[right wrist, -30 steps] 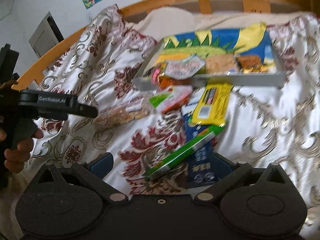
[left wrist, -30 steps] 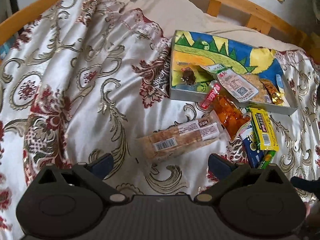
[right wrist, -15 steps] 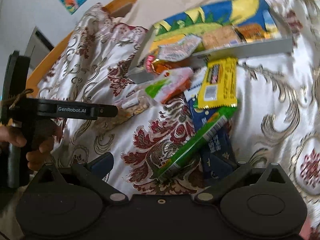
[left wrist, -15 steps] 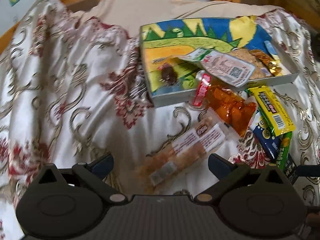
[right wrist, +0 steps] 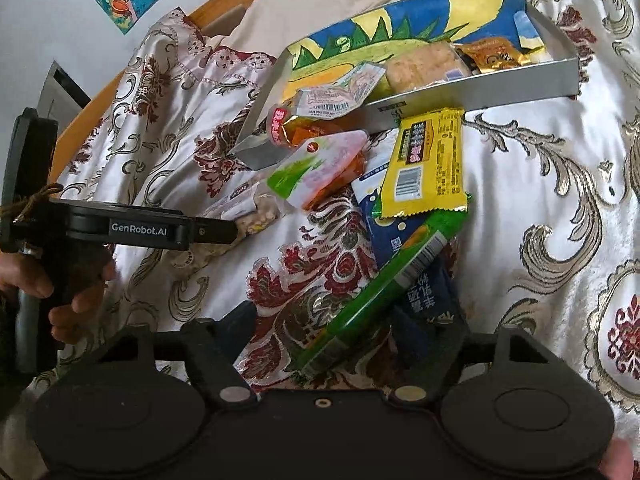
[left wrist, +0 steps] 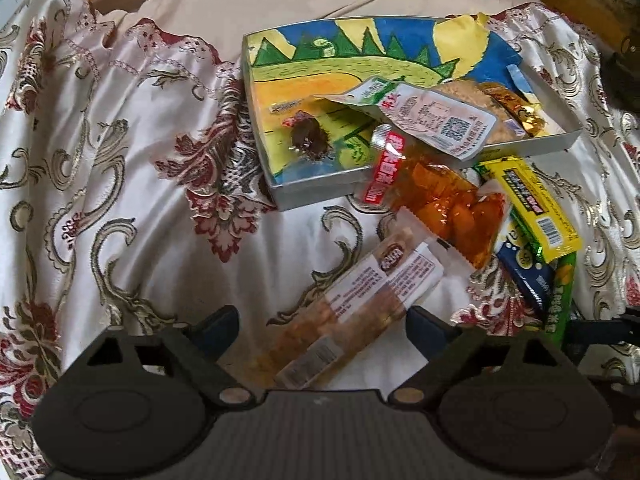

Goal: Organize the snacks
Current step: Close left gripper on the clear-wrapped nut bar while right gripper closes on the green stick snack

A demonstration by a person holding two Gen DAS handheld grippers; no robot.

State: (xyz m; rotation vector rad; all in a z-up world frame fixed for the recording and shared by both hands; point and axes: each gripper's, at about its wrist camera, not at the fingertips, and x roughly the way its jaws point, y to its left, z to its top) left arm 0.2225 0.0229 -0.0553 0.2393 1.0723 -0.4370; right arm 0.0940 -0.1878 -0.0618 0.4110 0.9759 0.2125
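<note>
Between the closing, still unclenched jaws of the left gripper point(left wrist: 322, 322) a long biscuit pack point(left wrist: 352, 308) is straddled on the bed, its axis slanting toward the tray point(left wrist: 316, 188) beyond; the right gripper point(right wrist: 356, 320), likewise closing, brackets a green bar point(right wrist: 380, 292).

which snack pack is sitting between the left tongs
The long clear-wrapped biscuit pack, lying diagonally between the left tongs. The orange, yellow, blue and green packs all lie further off to the right.
</note>
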